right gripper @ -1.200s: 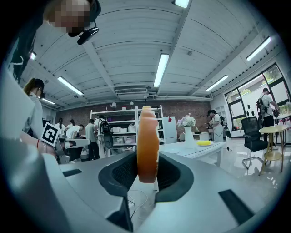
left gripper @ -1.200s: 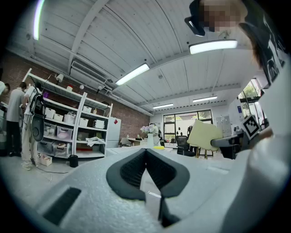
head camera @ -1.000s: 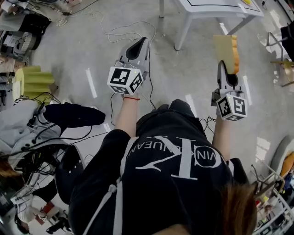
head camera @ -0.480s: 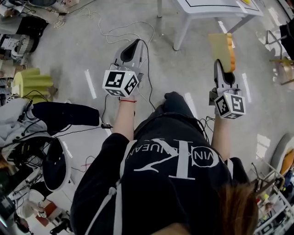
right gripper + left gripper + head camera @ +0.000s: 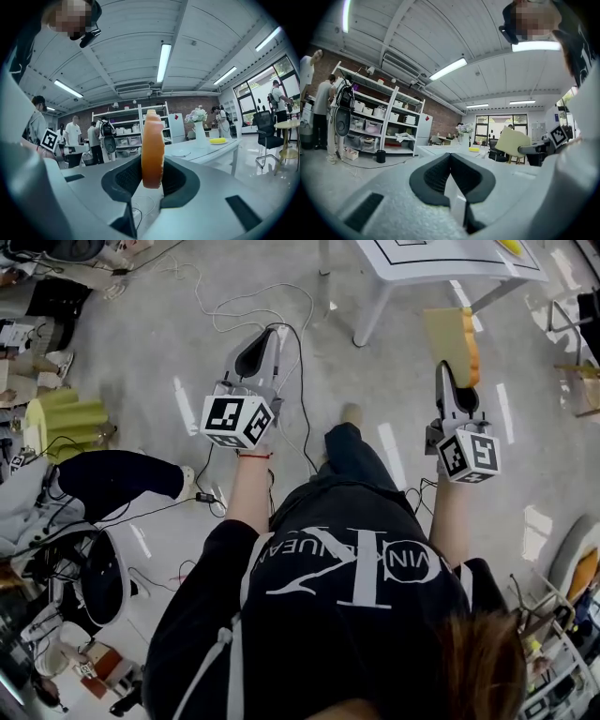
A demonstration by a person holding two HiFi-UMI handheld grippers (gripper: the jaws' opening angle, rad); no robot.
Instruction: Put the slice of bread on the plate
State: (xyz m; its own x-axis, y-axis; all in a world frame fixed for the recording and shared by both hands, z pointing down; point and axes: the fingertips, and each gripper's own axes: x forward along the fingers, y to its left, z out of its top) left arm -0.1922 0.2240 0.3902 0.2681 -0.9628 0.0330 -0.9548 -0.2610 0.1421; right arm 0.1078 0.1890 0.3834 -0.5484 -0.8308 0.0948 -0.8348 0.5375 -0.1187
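Since a second ago both grippers have advanced toward the white table [image 5: 441,266]. The left gripper [image 5: 262,338] has its jaws together, empty. The right gripper [image 5: 454,371] clamps the slice of bread [image 5: 450,334] upright, short of the table. The head view shows the slice's pale face, the right gripper view only its orange crust edge

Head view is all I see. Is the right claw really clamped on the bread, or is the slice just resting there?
Observer: Clamped. In the right gripper view the bread stands upright, edge-on, with the right claw closed against both its faces.
Operator: Left claw carrying anything?
Observer: No. The left gripper view shows the left claw shut, with nothing in it.
Operator: Plate on the table? Can't find one.
Observer: The right gripper view shows what looks like a white plate on the table, to the right of the bread.
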